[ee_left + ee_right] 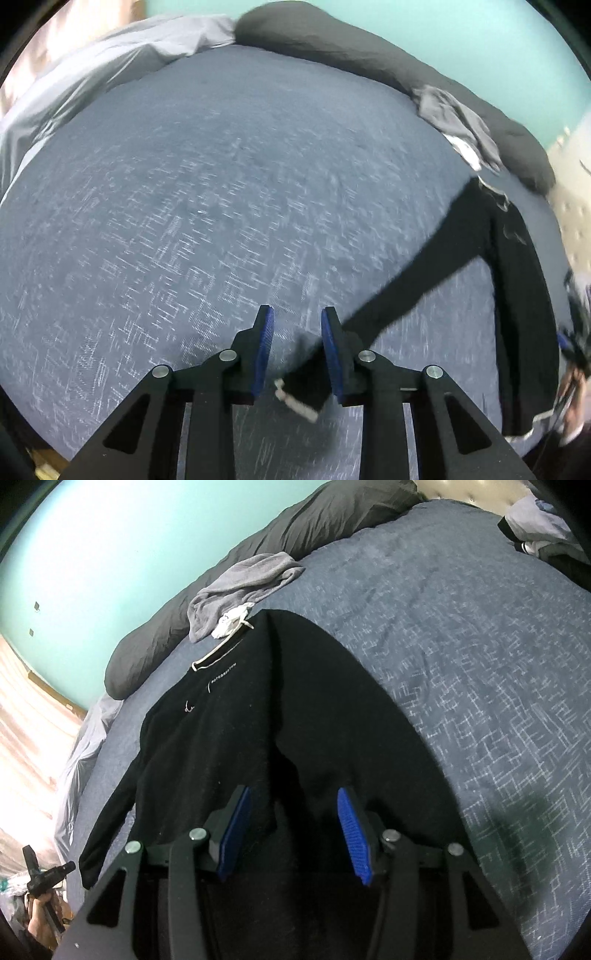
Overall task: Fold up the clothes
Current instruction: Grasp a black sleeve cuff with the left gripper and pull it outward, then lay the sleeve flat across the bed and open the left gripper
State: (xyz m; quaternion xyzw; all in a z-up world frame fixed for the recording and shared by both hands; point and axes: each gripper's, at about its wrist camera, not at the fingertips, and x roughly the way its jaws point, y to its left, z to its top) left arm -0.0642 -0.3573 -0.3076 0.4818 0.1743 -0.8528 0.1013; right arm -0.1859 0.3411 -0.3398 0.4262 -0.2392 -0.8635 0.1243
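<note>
The left tongs (297, 345) are parted, a black sleeve cuff (306, 387) lying loose between them. The right tongs (293, 834) are held wide above the black sweater (295, 716), spread on the blue bed (480, 664).

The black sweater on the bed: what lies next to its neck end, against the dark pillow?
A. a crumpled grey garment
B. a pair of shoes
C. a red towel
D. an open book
A: a crumpled grey garment lies by the collar of the black sweater, against the dark pillow.
</note>
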